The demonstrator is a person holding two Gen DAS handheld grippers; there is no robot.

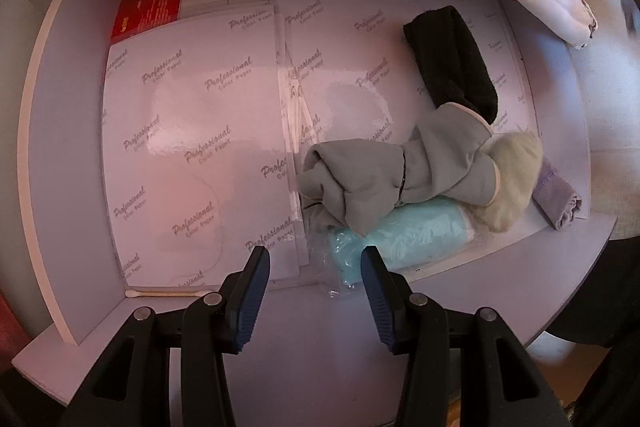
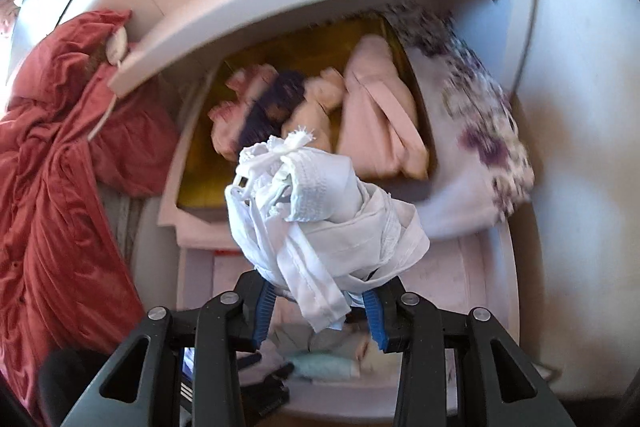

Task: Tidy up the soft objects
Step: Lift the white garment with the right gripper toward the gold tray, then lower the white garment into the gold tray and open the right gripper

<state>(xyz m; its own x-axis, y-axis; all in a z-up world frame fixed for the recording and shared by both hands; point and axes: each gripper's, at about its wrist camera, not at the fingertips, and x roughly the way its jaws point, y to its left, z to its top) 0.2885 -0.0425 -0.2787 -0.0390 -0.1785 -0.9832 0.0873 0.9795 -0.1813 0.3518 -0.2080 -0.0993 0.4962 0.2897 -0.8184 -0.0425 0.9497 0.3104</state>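
Right gripper (image 2: 320, 303) is clamped on a bunched white garment (image 2: 320, 211), held above the shelf's front edge; further back, pink clothes (image 2: 380, 115) sit in a yellow-lined box (image 2: 200, 183). Left gripper (image 1: 316, 287) hangs with fingers wide apart, holding nothing, just short of a grey cloth roll (image 1: 392, 167) lying on a teal bundle (image 1: 420, 231) near the shelf's (image 1: 320, 339) right front corner, black cloth (image 1: 452, 59) behind

left gripper (image 1: 316, 283) low over the shelf's front edge, jaws spread apart and empty, right gripper (image 2: 320, 301) clamped on a white cloth bundle (image 2: 320, 211)
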